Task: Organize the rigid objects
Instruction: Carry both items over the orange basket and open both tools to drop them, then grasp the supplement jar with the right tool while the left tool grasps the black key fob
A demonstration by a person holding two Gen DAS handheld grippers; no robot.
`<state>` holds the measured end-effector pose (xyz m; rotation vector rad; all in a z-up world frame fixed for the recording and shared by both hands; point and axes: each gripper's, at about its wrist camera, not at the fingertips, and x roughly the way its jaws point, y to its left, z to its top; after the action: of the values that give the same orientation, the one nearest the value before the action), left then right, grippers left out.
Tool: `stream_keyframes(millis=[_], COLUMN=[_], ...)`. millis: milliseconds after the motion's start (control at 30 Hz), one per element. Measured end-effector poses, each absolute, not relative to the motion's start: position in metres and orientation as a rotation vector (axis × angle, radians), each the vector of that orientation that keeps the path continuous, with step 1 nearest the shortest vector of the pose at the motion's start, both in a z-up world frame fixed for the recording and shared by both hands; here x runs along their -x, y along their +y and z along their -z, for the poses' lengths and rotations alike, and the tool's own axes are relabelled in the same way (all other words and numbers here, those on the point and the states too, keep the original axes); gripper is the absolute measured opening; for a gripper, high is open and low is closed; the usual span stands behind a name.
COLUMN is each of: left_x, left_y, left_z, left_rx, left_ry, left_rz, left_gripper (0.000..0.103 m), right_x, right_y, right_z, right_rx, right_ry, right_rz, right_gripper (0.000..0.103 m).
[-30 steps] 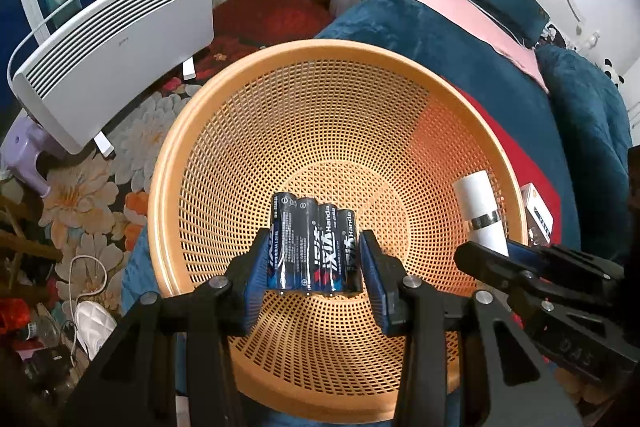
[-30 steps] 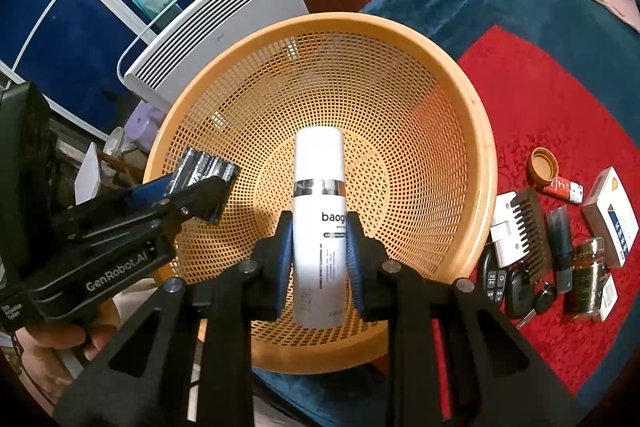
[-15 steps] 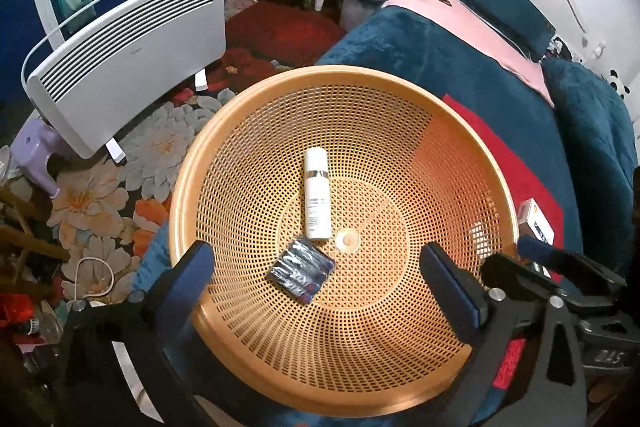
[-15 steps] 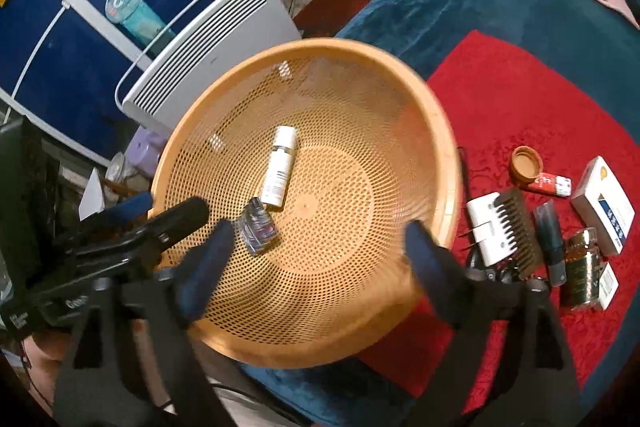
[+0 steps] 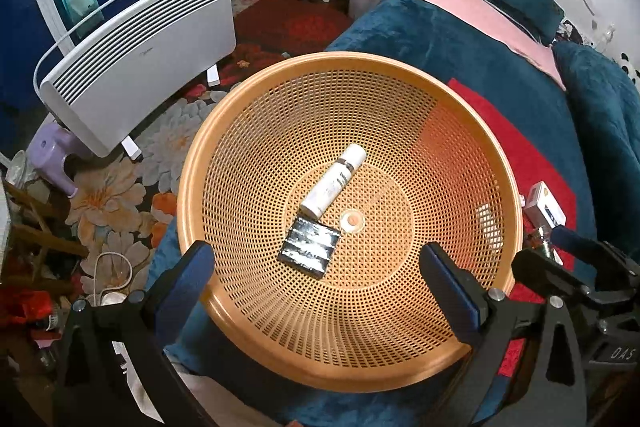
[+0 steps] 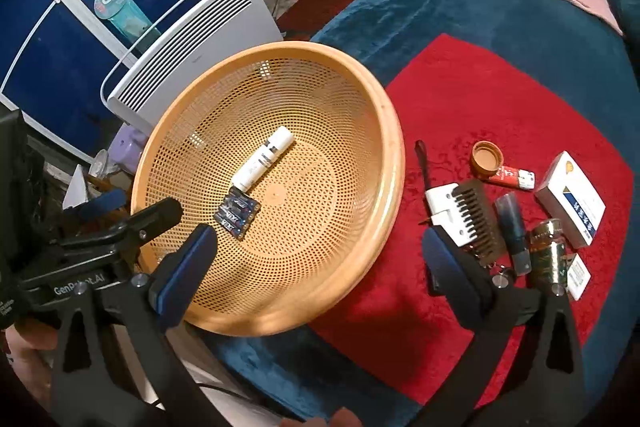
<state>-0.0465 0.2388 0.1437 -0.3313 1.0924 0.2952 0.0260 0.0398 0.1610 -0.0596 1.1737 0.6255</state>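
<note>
I hold both claws, left claw (image 5: 316, 281) and right claw (image 6: 318, 255), spread empty, right widening (bottle (image 5: 333, 185) and batteries (image 5: 310, 249) lie in the basket (image 5: 400, 361)).

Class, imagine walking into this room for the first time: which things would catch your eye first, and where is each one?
The big orange mesh basket sitting on the blue bedspread dominates both views. On its floor lie a white bottle on its side and a pack of batteries right beside it. To the basket's right, a red cloth carries a scatter of small items, including a comb and a white box.
</note>
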Motion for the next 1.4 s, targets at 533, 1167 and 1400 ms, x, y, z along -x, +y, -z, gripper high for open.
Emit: stream_keyframes(millis=[533,1167,1400], left_x=[0.044,0.014,0.009], left_y=[0.198,0.040,-0.011], left_z=[-0.153,-0.156,-0.107], left_rx=[0.255,0.106,0.081], left_ry=[1.111,1.107,1.203], left_rz=[-0.286,0.013,0.100], left_gripper=[0.102,0.102,0.102], right_x=[-0.028,-0.030,-0.039], right_y=[-0.004,-0.164,-0.214], right_z=[-0.160,-0.127,-0.090], right_rx=[-0.003,-0.195,-0.197], right_ry=[1.170,1.198,1.233], right_rz=[-0.611,-0.359,-0.261], right_gripper=[0.103,0.103,0.103])
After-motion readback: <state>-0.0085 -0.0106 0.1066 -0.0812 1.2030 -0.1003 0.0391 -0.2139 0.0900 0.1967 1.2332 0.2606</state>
